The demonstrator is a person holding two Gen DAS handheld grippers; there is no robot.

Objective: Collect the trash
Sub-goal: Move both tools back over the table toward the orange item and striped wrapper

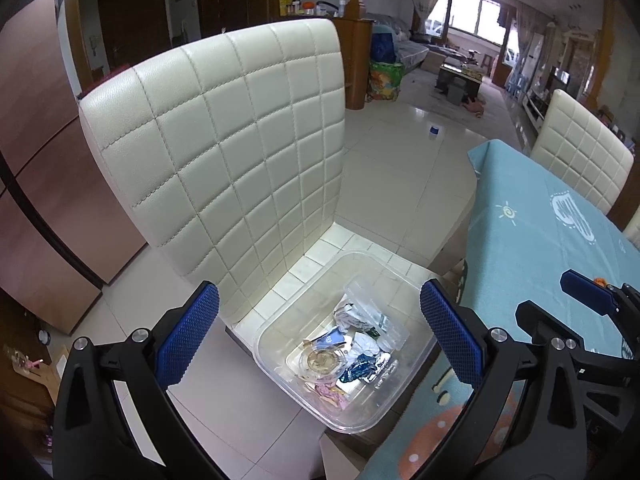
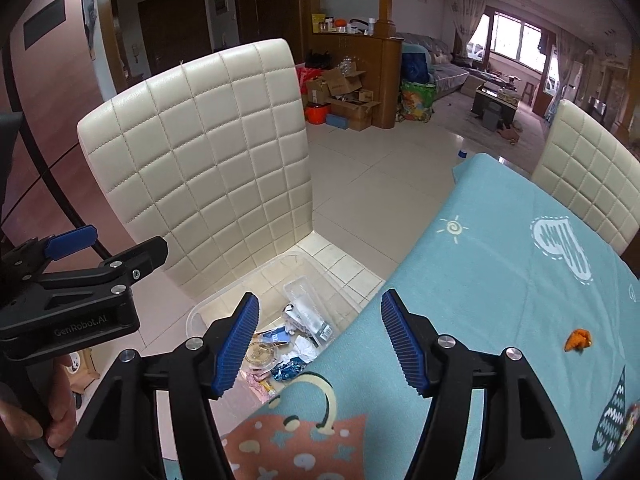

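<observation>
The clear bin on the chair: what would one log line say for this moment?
clear bin: on chair seat, holds wrappers | left gripper: open, empty | right gripper: open, empty | orange scrap: on tablecloth

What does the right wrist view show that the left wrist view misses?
Only the right wrist view shows the orange scrap lying on the blue tablecloth, and the cardboard boxes behind the chair. Only the left wrist view shows the clear bin's full rim; the tablecloth hides part of it in the right. Both show the white chair, the trash in the bin, and both claws, left claw and right claw, open and empty.
</observation>
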